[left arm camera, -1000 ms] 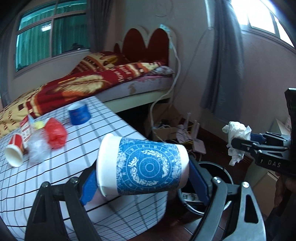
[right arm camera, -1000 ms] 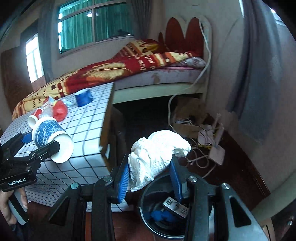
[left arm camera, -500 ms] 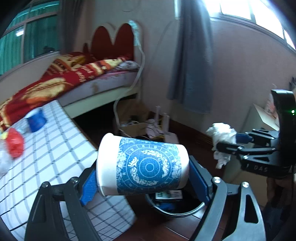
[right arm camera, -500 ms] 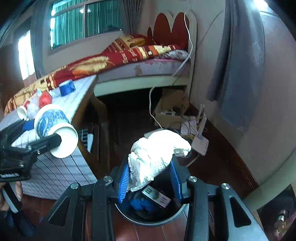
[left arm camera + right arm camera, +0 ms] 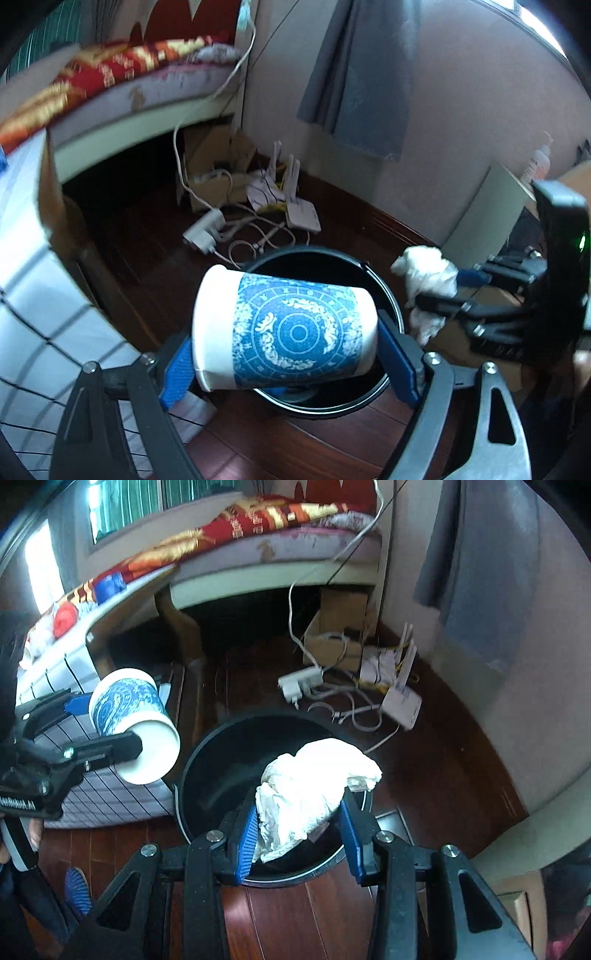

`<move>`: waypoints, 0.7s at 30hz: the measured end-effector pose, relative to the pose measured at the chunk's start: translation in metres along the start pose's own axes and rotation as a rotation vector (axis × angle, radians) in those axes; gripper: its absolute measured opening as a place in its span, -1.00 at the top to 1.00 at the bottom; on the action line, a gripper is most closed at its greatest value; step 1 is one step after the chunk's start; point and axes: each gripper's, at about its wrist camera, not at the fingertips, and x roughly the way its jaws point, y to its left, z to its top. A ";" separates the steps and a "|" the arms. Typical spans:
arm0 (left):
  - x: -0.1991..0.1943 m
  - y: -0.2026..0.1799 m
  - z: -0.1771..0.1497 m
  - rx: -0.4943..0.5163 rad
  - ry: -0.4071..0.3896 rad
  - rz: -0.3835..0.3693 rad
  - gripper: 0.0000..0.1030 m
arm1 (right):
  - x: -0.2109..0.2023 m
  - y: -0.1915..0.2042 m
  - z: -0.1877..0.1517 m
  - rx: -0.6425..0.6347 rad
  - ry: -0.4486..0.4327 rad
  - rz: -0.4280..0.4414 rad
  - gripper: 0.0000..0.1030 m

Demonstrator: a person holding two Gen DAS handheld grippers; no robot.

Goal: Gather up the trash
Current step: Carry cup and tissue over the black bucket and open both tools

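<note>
Blue-patterned paper cup [image 5: 286,328] lies sideways, clamped in my left gripper [image 5: 288,354] above the black bin [image 5: 384,291]; crumpled white tissue [image 5: 310,794] pinched in my right gripper [image 5: 299,834] over the same bin; checked table [image 5: 37,317] beside it.

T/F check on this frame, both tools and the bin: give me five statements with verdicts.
1. The left tool grips a blue-patterned paper cup lying sideways. True.
2. The right tool is empty. False: it is shut on a crumpled white tissue.
3. The black trash bin stands on the wooden floor, below both tools. True.
4. The tissue already lies at the bottom of the bin. False: it is held between the blue pads, over the bin's opening.
5. The cup's open mouth faces the right tool's camera. True.
</note>
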 end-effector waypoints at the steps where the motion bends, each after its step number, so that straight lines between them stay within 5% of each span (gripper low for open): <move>1: 0.005 0.001 0.001 -0.015 0.012 -0.007 -0.68 | 0.007 -0.001 -0.002 -0.007 0.015 0.007 0.17; 8: 0.050 0.005 0.000 -0.063 0.152 -0.060 -0.70 | 0.045 0.009 -0.011 -0.090 0.076 0.019 0.05; 9: 0.055 0.007 -0.001 -0.079 0.160 -0.050 -0.75 | 0.052 0.013 -0.012 -0.121 0.074 -0.018 -0.18; 10: 0.057 0.010 -0.001 -0.097 0.162 -0.038 -0.93 | 0.057 0.014 -0.015 -0.137 0.087 -0.048 -0.86; 11: 0.058 0.014 -0.002 -0.121 0.169 -0.033 -0.98 | 0.062 0.015 -0.019 -0.157 0.108 -0.066 -1.00; 21: 0.023 0.027 -0.011 -0.125 0.073 0.126 -0.99 | 0.041 -0.010 -0.015 -0.011 0.095 -0.126 -1.00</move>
